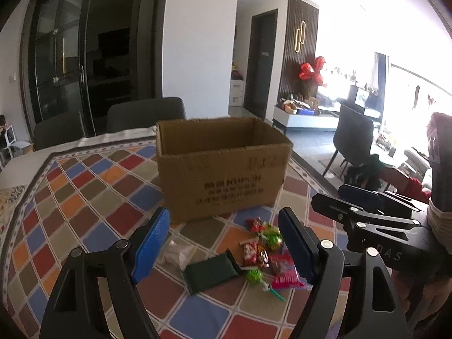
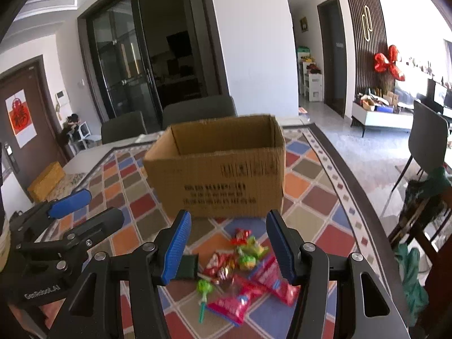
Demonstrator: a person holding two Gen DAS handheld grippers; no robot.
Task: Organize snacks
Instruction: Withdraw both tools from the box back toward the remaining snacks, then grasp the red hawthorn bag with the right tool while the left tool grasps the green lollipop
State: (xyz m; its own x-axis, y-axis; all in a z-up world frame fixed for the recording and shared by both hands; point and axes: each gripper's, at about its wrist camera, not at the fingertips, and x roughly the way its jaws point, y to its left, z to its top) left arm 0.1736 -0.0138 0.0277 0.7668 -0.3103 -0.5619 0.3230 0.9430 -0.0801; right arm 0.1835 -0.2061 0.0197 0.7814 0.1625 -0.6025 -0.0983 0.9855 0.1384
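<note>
Cardboard, the box (image 1: pixel 223 166) stands open-topped on the counter (image 1: pixel 84 197) just behind the snacks (image 1: pixel 260 248), which puts it within easy reach of either tool, I judge; the snacks lie in a loose heap on the chequered cloth, red and green sweets, a lollipop (image 2: pixel 204 288), pink packets (image 2: pixel 271 276) and a dark green pouch (image 1: pixel 212 274), none of them in the box yet as far as I can see; I hold the left tool (image 1: pixel 223 245) with its jaws wide apart and empty, framing the heap; the right tool (image 2: pixel 226 248) sits alongside, jaws parted more narrowly, nothing between the pads; both point down at the pile, so I reckon a first pick is next, and the crinkly wrappers may slip.
</note>
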